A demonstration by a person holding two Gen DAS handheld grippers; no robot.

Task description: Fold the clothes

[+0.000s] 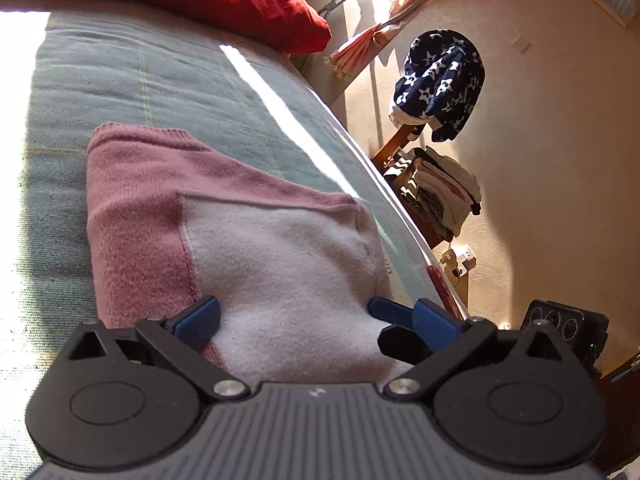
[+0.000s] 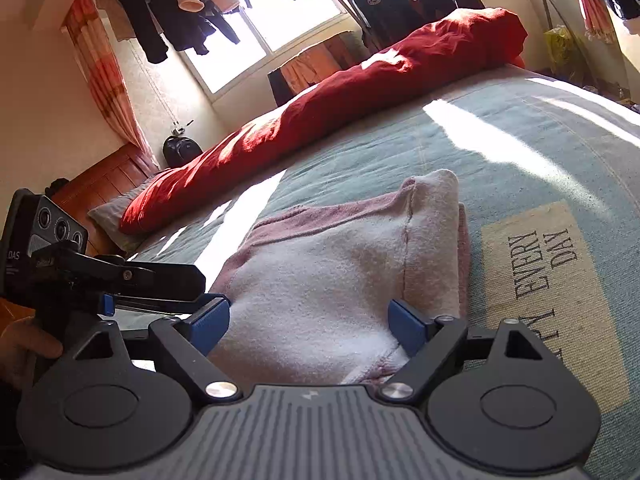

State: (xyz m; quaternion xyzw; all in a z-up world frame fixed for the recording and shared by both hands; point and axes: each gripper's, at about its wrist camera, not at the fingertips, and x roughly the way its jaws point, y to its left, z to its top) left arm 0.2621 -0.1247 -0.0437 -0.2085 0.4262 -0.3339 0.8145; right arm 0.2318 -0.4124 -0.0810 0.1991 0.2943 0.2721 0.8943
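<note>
A folded pink sweater (image 1: 280,248), its pale fleecy inside turned up, lies on the light blue blanket (image 1: 160,80) near the bed's right edge. My left gripper (image 1: 316,316) stands open over the sweater's near end; the fabric lies between its blue pads (image 1: 200,320) without being pinched. In the right wrist view the same sweater (image 2: 328,264) lies ahead, and my right gripper (image 2: 308,316) is open across its near edge. The left gripper (image 2: 120,276) shows there at the left, beside the sweater, with a hand (image 2: 28,344) on it.
A long red duvet (image 2: 360,92) lies along the far side of the bed. A printed patch (image 2: 548,272) is on the blanket right of the sweater. Beside the bed, a chair holds a star-patterned garment (image 1: 440,80) and a stack of folded clothes (image 1: 444,196). Clothes hang by the window (image 2: 180,12).
</note>
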